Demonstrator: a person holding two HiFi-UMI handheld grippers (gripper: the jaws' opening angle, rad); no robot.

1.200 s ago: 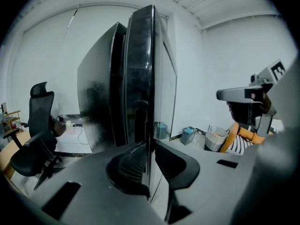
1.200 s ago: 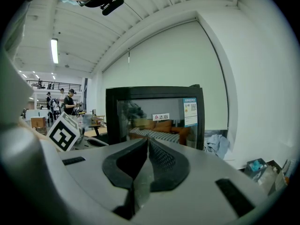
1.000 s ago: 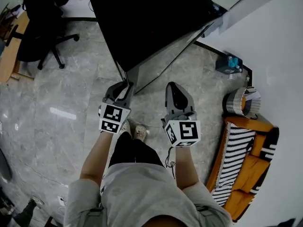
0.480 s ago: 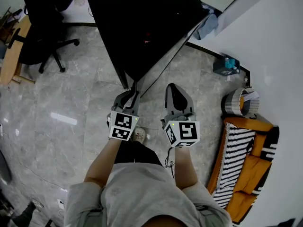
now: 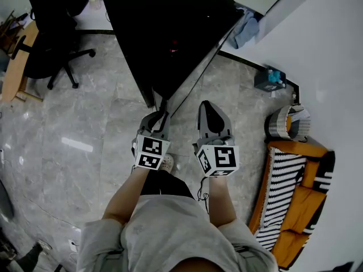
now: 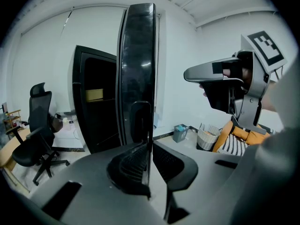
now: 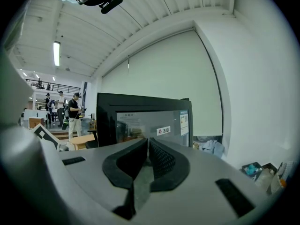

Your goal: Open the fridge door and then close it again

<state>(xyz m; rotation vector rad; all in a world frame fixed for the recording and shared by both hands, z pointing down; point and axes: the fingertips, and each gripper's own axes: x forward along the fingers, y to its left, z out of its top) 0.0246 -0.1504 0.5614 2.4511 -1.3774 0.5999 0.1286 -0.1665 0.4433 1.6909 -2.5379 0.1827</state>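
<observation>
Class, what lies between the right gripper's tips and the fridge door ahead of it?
Nothing: the right gripper view shows the shut right gripper facing the open fridge door across bare air.

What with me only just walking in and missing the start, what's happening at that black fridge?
A person holds a gripper in each hand. The left claw is shut on the edge of the black fridge door, which stands open, swung clear of the fridge body. The right claw is shut and empty, pointing at the door's glass front. Which way the door is going can't be told.
</observation>
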